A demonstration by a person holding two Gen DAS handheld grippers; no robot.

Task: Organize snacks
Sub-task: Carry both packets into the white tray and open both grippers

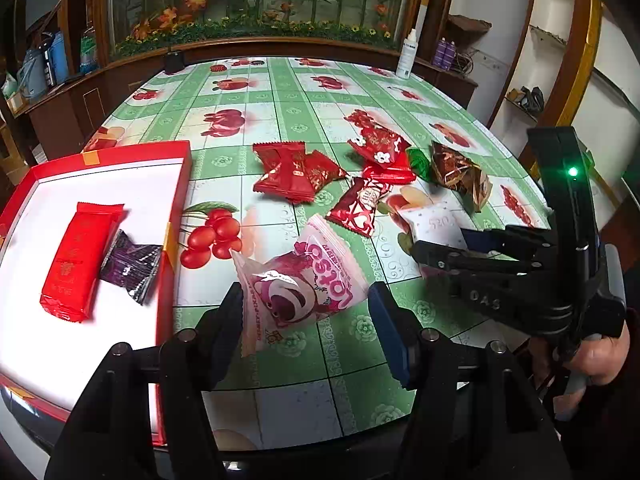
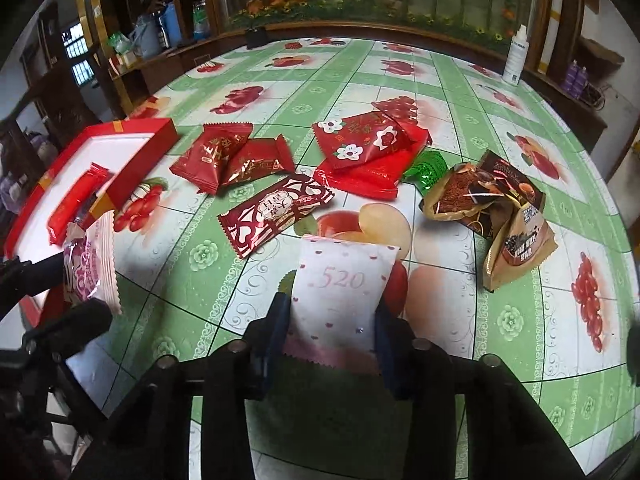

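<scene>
Holding two snacks at once, I have my left hand-held gripper (image 1: 306,312) pinching a pink plastic packet printed with a strawberry-bear face (image 1: 298,284), its fingers pressed on the packet's two sides so it hangs just above the green fruit-patterned cloth of the desk (image 1: 280,120) and just right of the shallow red cardboard box with a white floor (image 1: 176,208). I judge that I grip it by the edges so the flat face stays level and can be laid into the box without crumpling. In that box a long red foil bar (image 1: 78,260) and a small dark purple crinkled sachet (image 1: 130,266) lie touching side by side near the right wall, which leaves bare floor toward the far end for more. My right hand-held gripper (image 2: 332,332) is pressed on a white paper-like pouch dotted pink and marked 520 (image 2: 340,280), taken from its near end so the pouch sticks forward along the fingers. The loose snacks wait in the middle of the desk: a dark red packet with a white lattice print (image 2: 276,212), a pile of red flowered foil packets (image 2: 368,144), a small green wrapper (image 2: 428,168) beside it, and brown glossy bags (image 2: 492,208) leaning together at the right.
</scene>
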